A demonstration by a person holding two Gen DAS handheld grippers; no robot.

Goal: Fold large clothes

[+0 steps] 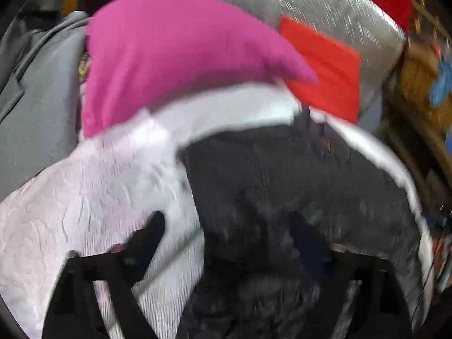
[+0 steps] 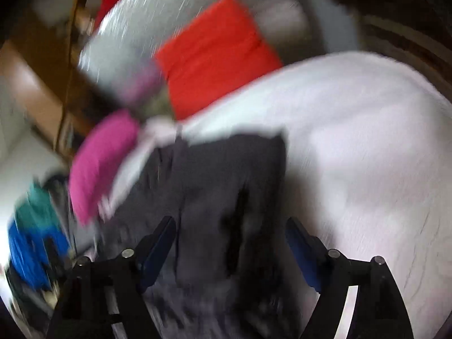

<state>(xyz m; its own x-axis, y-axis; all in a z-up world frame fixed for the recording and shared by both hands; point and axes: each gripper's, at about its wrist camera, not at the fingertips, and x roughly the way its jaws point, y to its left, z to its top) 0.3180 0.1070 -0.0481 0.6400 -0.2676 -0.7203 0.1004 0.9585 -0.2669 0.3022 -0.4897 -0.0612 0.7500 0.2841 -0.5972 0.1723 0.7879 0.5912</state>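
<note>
We see a white bedsheet with the dark grey garment spread on it, pink cloth and red cloth beyond, left gripper and right gripper both wide apart over the garment, gripping nothing.

A garment lies on a sheet, under both grippers. In the right wrist view, a pillow lies to its left on the sheet's edge, and a folded cloth lies beyond it on a mat. A clothes pile sits far left.
</note>
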